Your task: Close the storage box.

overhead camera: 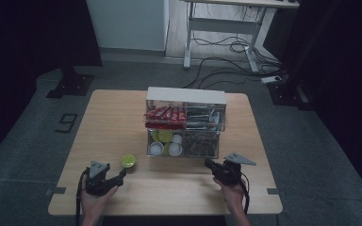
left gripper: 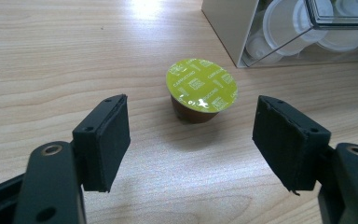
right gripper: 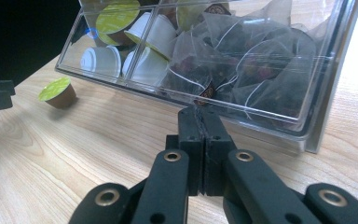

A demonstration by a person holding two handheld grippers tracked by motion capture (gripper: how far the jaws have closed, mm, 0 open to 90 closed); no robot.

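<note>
- Light wooden table (overhead camera: 122, 117): work sits along its near half; clear acrylic two-tier organiser box (overhead camera: 185, 123) stands at centre.
- Organiser, upper tier: red sachets (overhead camera: 165, 114) at 9 o'clock, dark packets beside them. Lower tier: white and green capsules, then pyramid tea bags (right gripper: 242, 60) on the 3 o'clock side.
- Left gripper (left gripper: 191, 135): jaws wide apart, empty, lined up on either side of the capsule but short of it.
- Right gripper (right gripper: 200, 116): jaws pressed together, holding nothing, tips just off the organiser's front wall.
- Small brown coffee capsule with lime-green foil lid (left gripper: 201, 88): upright on the table, at 8 o'clock from the organiser, apart from it.
- Progress, my reading: capsule out of the box, not yet grasped; closing, lifting, placing all remain.
- Lid print: "CAPPUCCINO" seems legible; smaller lines too fine.
</note>
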